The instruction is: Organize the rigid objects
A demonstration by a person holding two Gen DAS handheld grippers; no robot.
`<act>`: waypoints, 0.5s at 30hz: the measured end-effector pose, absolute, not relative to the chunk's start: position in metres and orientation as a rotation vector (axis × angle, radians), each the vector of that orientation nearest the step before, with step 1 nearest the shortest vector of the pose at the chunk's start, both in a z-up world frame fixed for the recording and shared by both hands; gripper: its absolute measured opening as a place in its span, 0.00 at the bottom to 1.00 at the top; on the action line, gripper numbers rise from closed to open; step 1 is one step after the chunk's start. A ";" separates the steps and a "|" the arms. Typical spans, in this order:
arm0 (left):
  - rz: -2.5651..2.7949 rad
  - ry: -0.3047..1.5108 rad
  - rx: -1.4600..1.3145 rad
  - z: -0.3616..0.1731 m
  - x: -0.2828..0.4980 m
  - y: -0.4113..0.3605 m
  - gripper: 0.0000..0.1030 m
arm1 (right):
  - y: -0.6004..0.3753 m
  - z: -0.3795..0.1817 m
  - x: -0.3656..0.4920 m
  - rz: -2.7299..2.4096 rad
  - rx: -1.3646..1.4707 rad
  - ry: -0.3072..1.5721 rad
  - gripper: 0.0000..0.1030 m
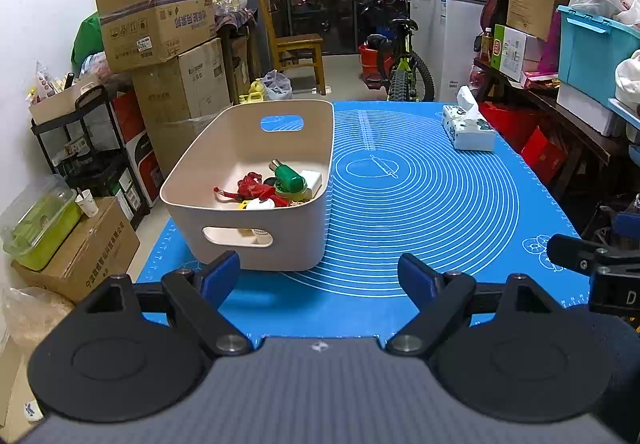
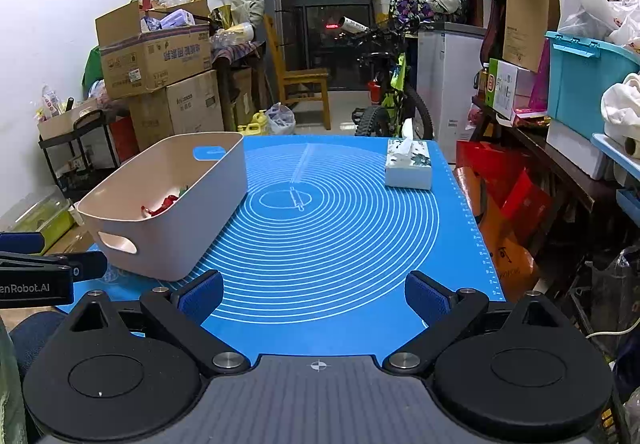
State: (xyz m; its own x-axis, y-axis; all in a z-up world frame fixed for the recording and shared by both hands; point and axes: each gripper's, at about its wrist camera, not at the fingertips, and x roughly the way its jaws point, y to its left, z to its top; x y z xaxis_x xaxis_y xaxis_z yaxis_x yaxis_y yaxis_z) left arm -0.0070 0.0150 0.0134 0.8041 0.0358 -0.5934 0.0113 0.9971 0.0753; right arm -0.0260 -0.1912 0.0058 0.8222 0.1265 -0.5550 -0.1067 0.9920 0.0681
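Left wrist view looks down into beige bin (image 1: 248, 180): green bottle (image 1: 289, 177), red toy (image 1: 250, 186), white block (image 1: 312, 180), white cap (image 1: 260, 204) inside. Right wrist view shows only red toy over bin wall (image 2: 168, 204). Bin on blue mat (image 1: 420, 204), ahead-left of left gripper (image 1: 320, 276), far left of right gripper (image 2: 316, 296). Both grippers wide open, empty. Tissue box (image 2: 408, 168) far right on counter.

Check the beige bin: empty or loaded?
Loaded. The beige bin holds a green bottle, red pieces and a white box.
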 end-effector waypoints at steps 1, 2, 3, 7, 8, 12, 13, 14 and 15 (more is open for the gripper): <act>0.013 0.637 0.076 0.013 -0.007 0.015 0.84 | -0.191 0.006 -0.025 0.124 0.033 0.594 0.94; 0.013 0.637 0.077 0.013 -0.007 0.015 0.84 | -0.191 0.006 -0.025 0.124 0.031 0.596 0.94; 0.013 0.636 0.078 0.013 -0.007 0.015 0.84 | -0.190 0.006 -0.025 0.125 0.029 0.595 0.94; 0.012 0.635 0.078 0.013 -0.007 0.014 0.84 | -0.190 0.006 -0.024 0.123 0.026 0.592 0.94; 0.012 0.634 0.079 0.013 -0.007 0.014 0.84 | -0.190 0.006 -0.025 0.123 0.027 0.591 0.94; 0.013 0.634 0.078 0.013 -0.007 0.014 0.84 | -0.190 0.005 -0.026 0.124 0.026 0.589 0.94; 0.013 0.635 0.078 0.013 -0.006 0.014 0.83 | -0.190 0.005 -0.026 0.124 0.024 0.588 0.94; 0.014 0.635 0.079 0.014 -0.006 0.014 0.83 | -0.190 0.004 -0.025 0.123 0.023 0.587 0.94; 0.013 0.634 0.079 0.013 -0.007 0.014 0.84 | -0.190 0.004 -0.025 0.123 0.020 0.587 0.94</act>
